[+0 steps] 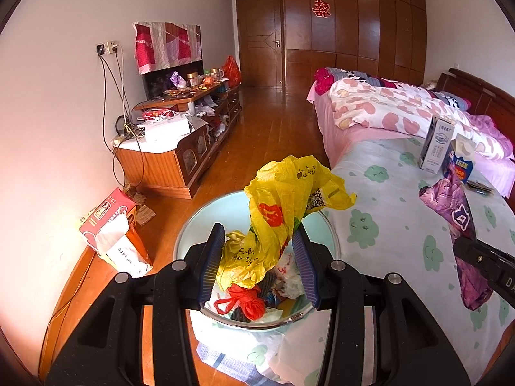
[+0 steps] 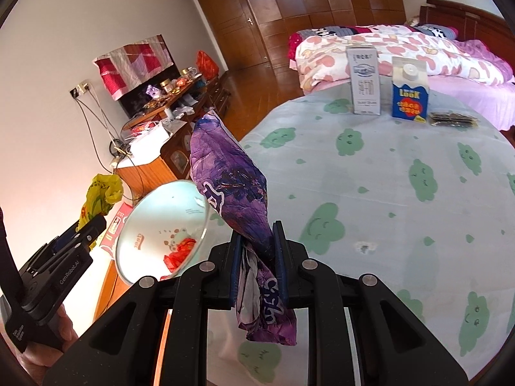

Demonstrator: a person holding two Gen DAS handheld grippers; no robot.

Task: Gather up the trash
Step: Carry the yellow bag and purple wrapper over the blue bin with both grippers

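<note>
Right gripper (image 2: 257, 254) is clamped on a crumpled purple wrapper (image 2: 231, 180), which I hold up just beside the rim of the pale green bin (image 2: 141, 225), on its bed side. My left gripper (image 1: 259, 259) hangs over the bin's mouth with its jaws standing apart around a yellow plastic bag (image 1: 283, 206); whether the pads actually pinch it I cannot tell. Red scrap (image 1: 248, 299) and other bits already lie in the bin, so I judge collecting well underway. Left to fetch, farther across the cloud-print bedspread (image 2: 386, 193) from the bin: a white carton (image 2: 365, 80), a blue carton (image 2: 409, 91) and a dark packet (image 2: 452, 119). Open bedspread between bin and cartons gives room; both grippers crowd the bin's mouth, so one should go in at a time.
</note>
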